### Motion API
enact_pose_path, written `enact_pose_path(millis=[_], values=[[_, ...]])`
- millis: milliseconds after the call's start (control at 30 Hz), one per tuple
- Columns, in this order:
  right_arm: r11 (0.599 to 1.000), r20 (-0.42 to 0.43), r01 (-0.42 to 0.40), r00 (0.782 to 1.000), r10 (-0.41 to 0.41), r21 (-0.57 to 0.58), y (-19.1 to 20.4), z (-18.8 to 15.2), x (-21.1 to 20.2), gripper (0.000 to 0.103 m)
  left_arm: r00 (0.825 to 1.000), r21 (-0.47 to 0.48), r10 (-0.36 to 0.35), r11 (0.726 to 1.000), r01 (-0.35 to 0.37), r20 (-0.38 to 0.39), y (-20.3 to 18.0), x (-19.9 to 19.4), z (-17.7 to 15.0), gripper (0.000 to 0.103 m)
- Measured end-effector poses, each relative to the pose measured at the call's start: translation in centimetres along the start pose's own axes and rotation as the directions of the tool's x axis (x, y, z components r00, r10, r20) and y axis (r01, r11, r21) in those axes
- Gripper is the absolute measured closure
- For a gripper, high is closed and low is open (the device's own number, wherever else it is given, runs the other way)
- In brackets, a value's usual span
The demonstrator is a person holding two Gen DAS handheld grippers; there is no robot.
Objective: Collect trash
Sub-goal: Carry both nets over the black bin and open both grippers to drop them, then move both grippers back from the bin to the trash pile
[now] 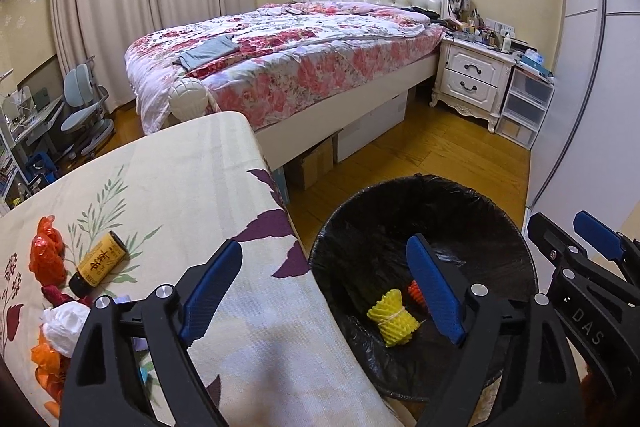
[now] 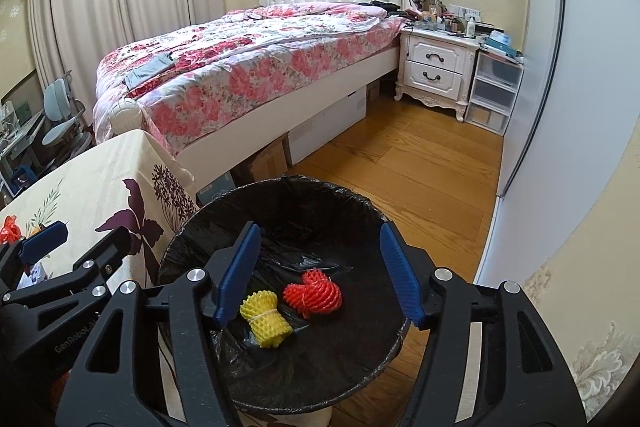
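A bin with a black liner (image 1: 496,227) (image 2: 280,195) stands on the floor beside the table. A yellow foam net (image 1: 394,317) (image 2: 266,317) and a red foam net (image 2: 314,293) (image 1: 415,291) lie in it. My left gripper (image 1: 324,291) is open and empty over the table's edge and the bin's rim. My right gripper (image 2: 320,273) is open and empty above the bin; it shows at the right of the left wrist view (image 1: 576,239). On the table (image 1: 180,179) lie a yellow-labelled bottle (image 1: 98,265), a red wrapper (image 1: 48,253), white crumpled paper (image 1: 64,325) and orange plastic (image 1: 48,367).
A bed (image 1: 280,67) with a floral quilt stands behind the table. A white nightstand (image 1: 472,79) and plastic drawers (image 1: 524,107) stand against the far wall. A wardrobe door (image 2: 560,107) is at right. Cardboard boxes (image 1: 316,163) sit under the bed. Wood floor (image 2: 420,179) lies past the bin.
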State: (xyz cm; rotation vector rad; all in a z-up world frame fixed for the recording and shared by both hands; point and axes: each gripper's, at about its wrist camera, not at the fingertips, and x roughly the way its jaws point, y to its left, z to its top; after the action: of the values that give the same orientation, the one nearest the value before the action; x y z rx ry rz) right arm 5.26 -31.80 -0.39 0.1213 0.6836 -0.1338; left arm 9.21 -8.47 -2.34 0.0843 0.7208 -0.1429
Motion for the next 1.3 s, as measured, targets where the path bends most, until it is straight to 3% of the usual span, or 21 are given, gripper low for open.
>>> enact_pose_path(millis=[267,633,1300], values=[[1.0,0.009,-0.015,1.0,0.015,-0.017,1.1,-0.2,-1.9,0.036,1.0,-0.032,0.015,0.999,-0.015,0.014,2.0,-2.8,-0.2,0.018],[0.993,0.018,-0.092,0.995,0.093,-0.077,5.3,-1.0,-4.6,0.036,0.995,-0.104,0.098,0.99,-0.095,0.031,7.7,-6.6,-1.6,0.018],[0.943,-0.011,-0.255,0.966,0.259,-0.214,14.6,-2.5,-7.5,0.036,0.962,-0.235,0.272,0.934,-0.27,-0.023,18.6,-10.5,-6.4,0.018]])
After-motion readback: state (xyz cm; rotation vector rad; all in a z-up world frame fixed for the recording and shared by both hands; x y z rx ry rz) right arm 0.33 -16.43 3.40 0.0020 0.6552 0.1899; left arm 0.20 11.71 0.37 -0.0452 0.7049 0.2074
